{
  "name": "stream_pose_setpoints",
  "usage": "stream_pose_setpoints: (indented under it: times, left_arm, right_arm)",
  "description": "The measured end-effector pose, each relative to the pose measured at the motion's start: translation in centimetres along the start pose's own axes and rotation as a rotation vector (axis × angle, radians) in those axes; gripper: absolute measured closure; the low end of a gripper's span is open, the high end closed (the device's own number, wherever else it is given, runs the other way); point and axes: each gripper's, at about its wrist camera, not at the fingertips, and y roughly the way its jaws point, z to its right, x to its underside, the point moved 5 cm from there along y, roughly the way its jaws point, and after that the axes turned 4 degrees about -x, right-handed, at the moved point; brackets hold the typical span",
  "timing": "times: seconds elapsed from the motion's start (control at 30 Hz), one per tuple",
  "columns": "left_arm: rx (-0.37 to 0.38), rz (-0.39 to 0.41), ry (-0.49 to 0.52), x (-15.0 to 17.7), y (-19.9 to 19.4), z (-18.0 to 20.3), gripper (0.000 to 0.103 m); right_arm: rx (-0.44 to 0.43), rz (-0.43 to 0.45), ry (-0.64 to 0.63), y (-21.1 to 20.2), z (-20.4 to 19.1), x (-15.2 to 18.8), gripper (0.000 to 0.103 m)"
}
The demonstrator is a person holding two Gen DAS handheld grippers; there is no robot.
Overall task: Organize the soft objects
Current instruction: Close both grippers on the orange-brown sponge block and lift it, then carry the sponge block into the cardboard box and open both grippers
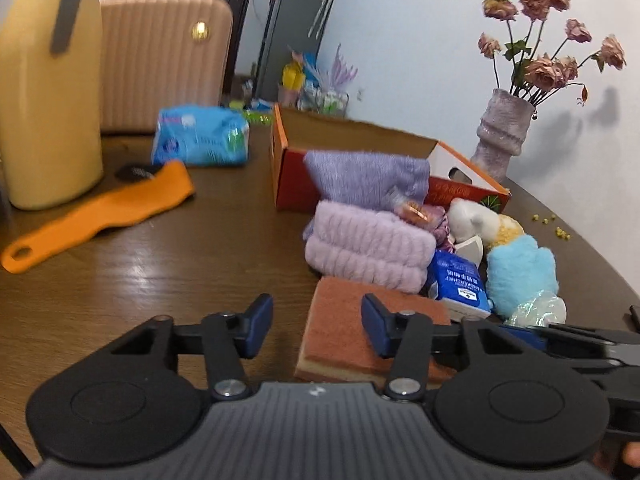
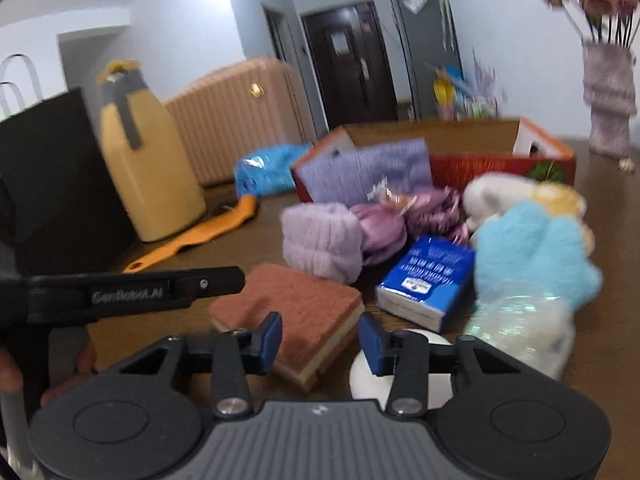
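Both grippers empty, jaws apart: left gripper, right gripper. Sponge just ahead of both, nearest soft item, likely first pick. Towel, glove, tissues heaped between sponge and box, box open to receive them.

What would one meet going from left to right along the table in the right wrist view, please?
Black bag → yellow jug → orange scraper → sponge → tissue pack → blue glove.
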Motion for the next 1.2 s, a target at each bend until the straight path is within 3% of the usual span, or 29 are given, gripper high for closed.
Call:
stream_pose_setpoints:
  times: [0.1, 0.2, 0.37, 0.5, 0.63, 0.83, 1.07, 1.2]
  left_arm:
    - [0.05, -0.035, -0.08, 0.8, 0.3, -0.6, 0.071]
    - [0.034, -0.032, -0.109, 1.6, -1.6, -0.4, 0.073]
    - [0.064, -0.017, -0.162, 4.5, -7.9, 2.2, 0.073]
    - [0.128, -0.126, -0.241, 9.1, -10.4, 5.5, 0.073]
    - [0.147, -0.11, -0.191, 10.6, -11.7, 8.2, 0.066]
    - [0.098, -0.086, -0.162, 10.3, -12.2, 8.2, 0.06]
    - [0.104, -0.111, -0.154, 10.0, -10.5, 8.2, 0.061]
    - [0.136, -0.131, -0.167, 10.3, -10.0, 8.2, 0.066]
  right_arm:
    - [-0.013, 0.007, -0.011, 0.7, -0.1, -0.2, 0.068]
    - [-0.039, 0.002, -0.029, 0.3, -0.6, -0.3, 0.076]
    - [-0.067, 0.022, -0.092, -6.2, -2.1, 1.4, 0.078]
    - [-0.041, -0.023, -0.052, -11.3, -0.8, 4.6, 0.078]
    - [-0.032, -0.051, 0.007, -13.2, 1.6, 7.1, 0.078]
    - [-0.057, 0.028, 0.078, -15.0, 3.5, 8.2, 0.073]
    - [-0.083, 0.013, 0.152, -14.3, 4.1, 8.9, 0.072]
    - [-0.089, 0.002, 0.202, -13.7, 4.6, 9.2, 0.064]
